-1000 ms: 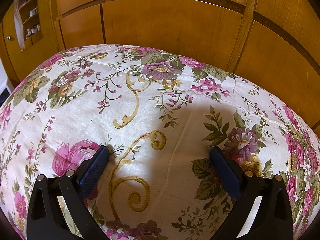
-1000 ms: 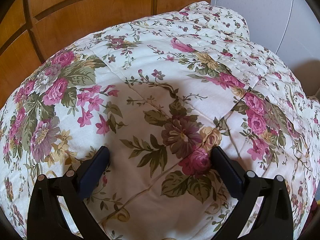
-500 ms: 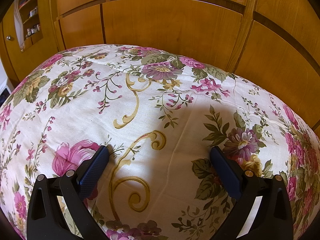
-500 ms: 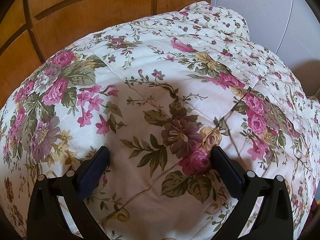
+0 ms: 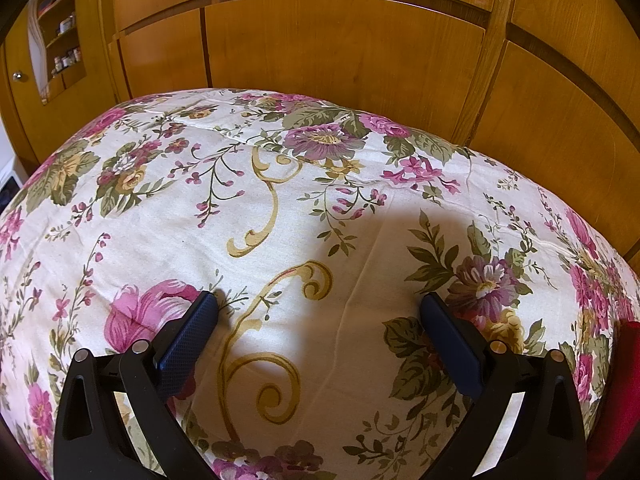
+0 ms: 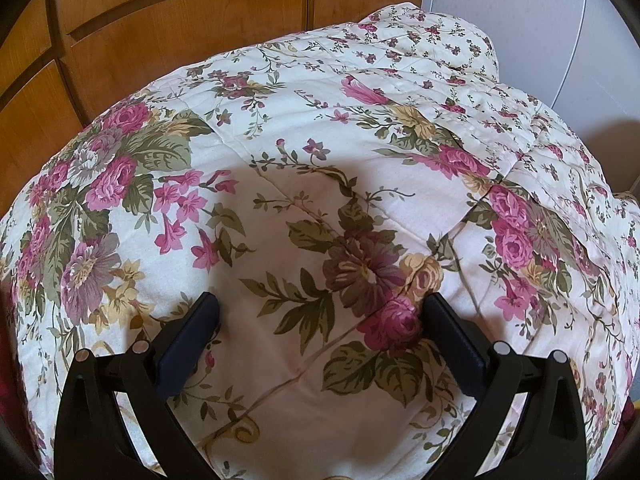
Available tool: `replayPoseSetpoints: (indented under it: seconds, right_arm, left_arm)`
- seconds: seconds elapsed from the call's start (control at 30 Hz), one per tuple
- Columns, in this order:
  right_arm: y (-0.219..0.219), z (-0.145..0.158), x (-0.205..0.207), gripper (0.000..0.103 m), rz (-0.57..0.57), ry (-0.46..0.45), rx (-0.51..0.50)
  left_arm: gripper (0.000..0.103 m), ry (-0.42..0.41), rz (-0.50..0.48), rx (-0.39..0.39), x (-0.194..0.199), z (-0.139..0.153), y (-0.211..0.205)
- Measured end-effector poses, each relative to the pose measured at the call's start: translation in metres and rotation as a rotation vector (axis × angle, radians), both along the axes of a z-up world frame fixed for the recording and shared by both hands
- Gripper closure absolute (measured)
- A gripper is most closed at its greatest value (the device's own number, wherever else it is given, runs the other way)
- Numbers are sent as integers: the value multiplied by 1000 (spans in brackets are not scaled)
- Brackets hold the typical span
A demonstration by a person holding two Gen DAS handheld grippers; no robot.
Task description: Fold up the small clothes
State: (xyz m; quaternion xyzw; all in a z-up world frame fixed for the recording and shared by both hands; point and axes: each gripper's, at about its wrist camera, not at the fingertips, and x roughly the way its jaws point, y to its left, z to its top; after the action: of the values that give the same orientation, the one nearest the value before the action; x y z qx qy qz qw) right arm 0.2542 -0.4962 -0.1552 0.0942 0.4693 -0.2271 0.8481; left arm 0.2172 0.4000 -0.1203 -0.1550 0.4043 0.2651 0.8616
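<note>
Floral quilt before wardrobe at 12; left gripper, right gripper spread, empty; no garment visible, folding unstarted.

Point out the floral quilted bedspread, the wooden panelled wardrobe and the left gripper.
Floral quilted bedspread point(image 5: 320, 220): left wrist view, cream middle.
Wooden panelled wardrobe point(image 5: 340, 48): left wrist view, centre door panel.
Left gripper point(image 5: 318, 304): left wrist view, midway between open fingertips.

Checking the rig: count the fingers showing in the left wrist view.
2: one finger at lower left, the other at lower right, spread wide apart over the floral quilt. None looks hidden.
</note>
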Motion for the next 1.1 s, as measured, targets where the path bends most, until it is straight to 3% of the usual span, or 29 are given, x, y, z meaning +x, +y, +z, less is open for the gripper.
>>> replayPoseSetpoints:
  seconds: [1.1]
  right_arm:
    - [5, 3, -3, 2, -11, 15, 4]
  left_arm:
    - [3, 0, 0, -2, 0, 0, 0]
